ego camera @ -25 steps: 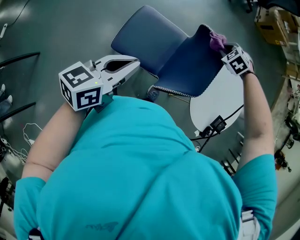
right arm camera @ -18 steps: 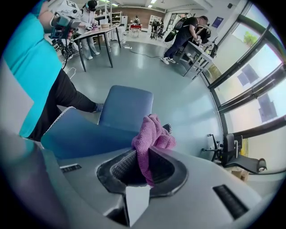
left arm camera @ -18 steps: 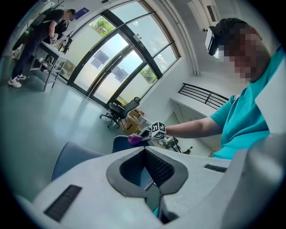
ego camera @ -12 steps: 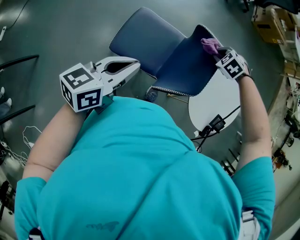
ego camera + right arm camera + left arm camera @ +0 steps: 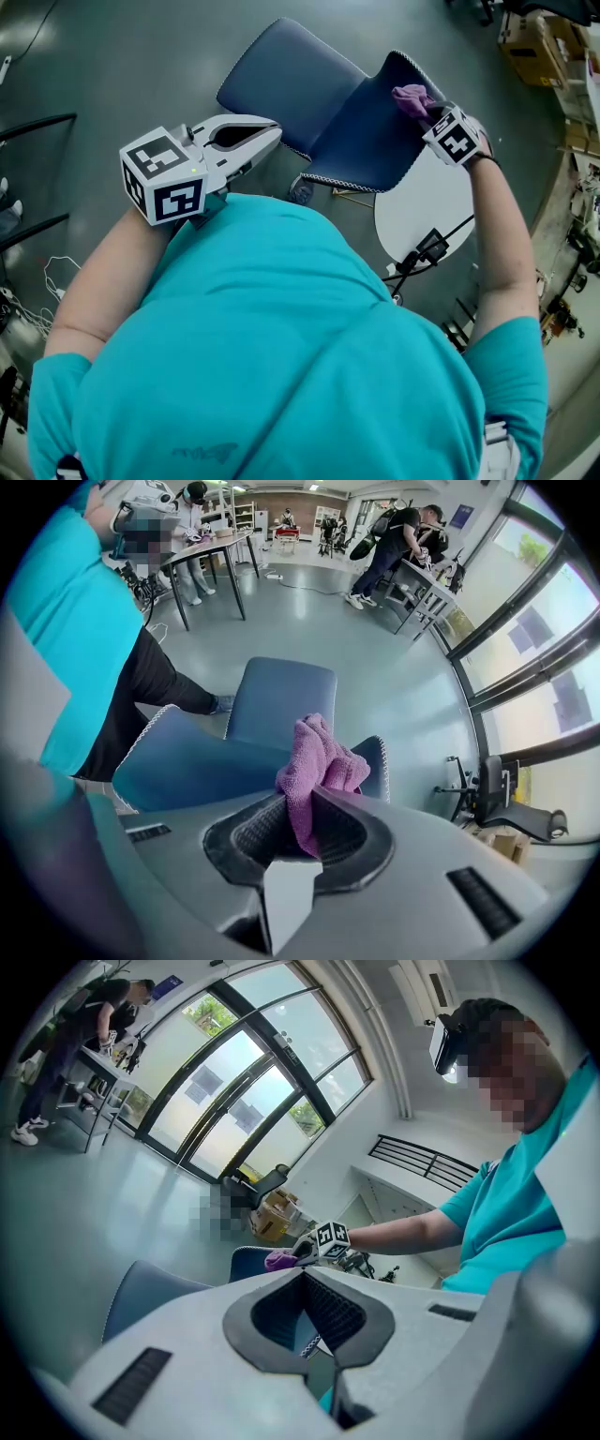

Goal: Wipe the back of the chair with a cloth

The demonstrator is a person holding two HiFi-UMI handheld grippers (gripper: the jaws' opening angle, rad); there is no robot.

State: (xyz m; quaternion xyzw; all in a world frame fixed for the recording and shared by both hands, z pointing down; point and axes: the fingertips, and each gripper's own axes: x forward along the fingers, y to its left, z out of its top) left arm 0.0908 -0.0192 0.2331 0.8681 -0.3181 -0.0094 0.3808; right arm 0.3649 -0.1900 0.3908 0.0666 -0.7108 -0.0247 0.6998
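— Close by the chest, what is the left gripper [image 5: 270, 131] doing?
— Nothing: its fingers are closed and empty. Farther out, the right gripper [image 5: 427, 111] pinches the purple cloth [image 5: 410, 97] against the chair back [image 5: 361, 136], near its right edge. The seat [image 5: 281, 80] lies beyond.
— Handling?
— Soft, light and floppy, I'd judge. Hold a bunched fold deep so it won't slip.

"What sort of place is this?"

"A lab or workshop hall, I'd say. It has a bare grey floor [image 5: 112, 56], a tall glazed wall [image 5: 234, 1101] and work tables [image 5: 211, 542] on metal legs, with people [image 5: 398, 536] standing at them."

"Anything else?"

"Cardboard boxes [image 5: 544, 47], loose cables [image 5: 56, 258] and a wheeled office chair [image 5: 492, 794]. What lies on the far tables is too small to tell."
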